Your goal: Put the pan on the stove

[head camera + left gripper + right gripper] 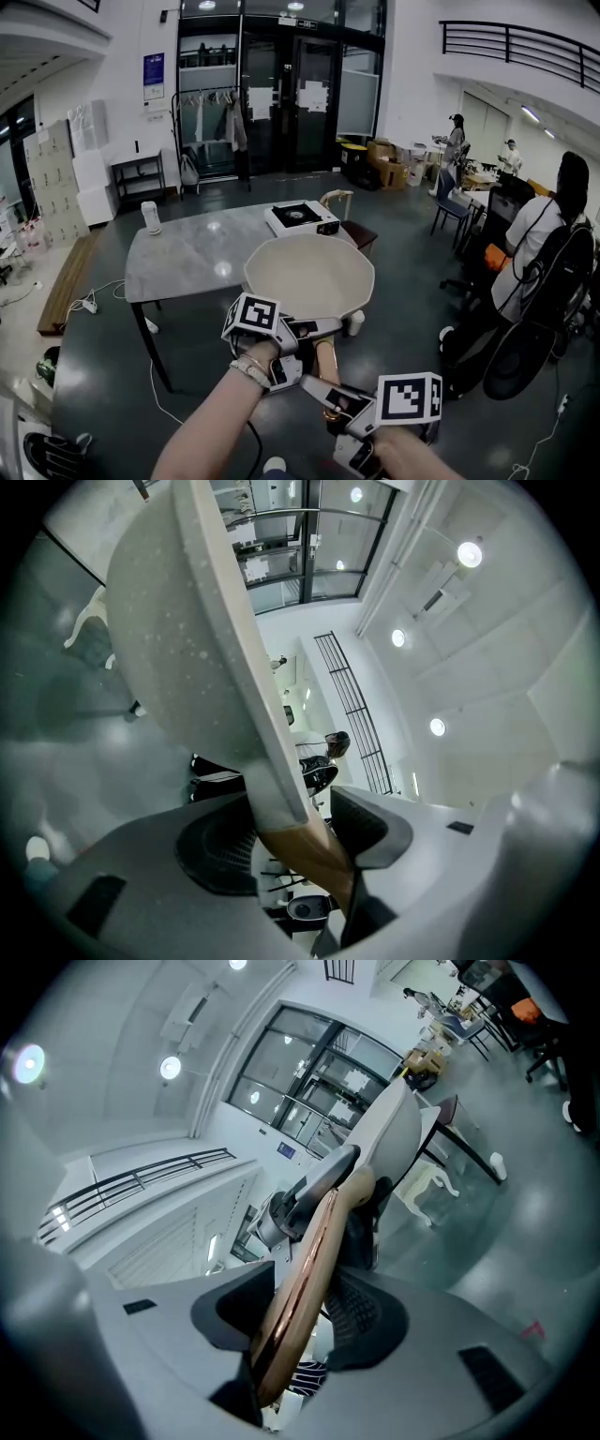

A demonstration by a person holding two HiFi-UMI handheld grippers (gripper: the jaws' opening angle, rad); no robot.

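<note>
- Head view: I carry the pan (309, 275) out in front of me in the air, roughly level. It is short of the stove (302, 217), which sits at the far edge of the tabletop (183, 253), so the pan is not yet set down. My left claw (314, 330) takes the handle (326, 361) close under the pan's rim, and my right claw (328, 394) takes it further back. I judge that two grips on one long handle stop so broad a pan from tipping or swinging.
- Left claw's view: my left claw is clenched on the wooden handle just where it meets the pan, and one ribbed pad (220, 846) lies against it. The pan's pale edge (216, 639) rises steeply away from the jaws. Gripping this near the body takes most of the weight, I think.
- Right claw's view: my right claw is clenched on the handle's rear part, which runs slantwise between the pads (366, 1321). The pan (394, 1138) shows beyond, edge-on. This rear hold probably serves to steer and level the pan.
</note>
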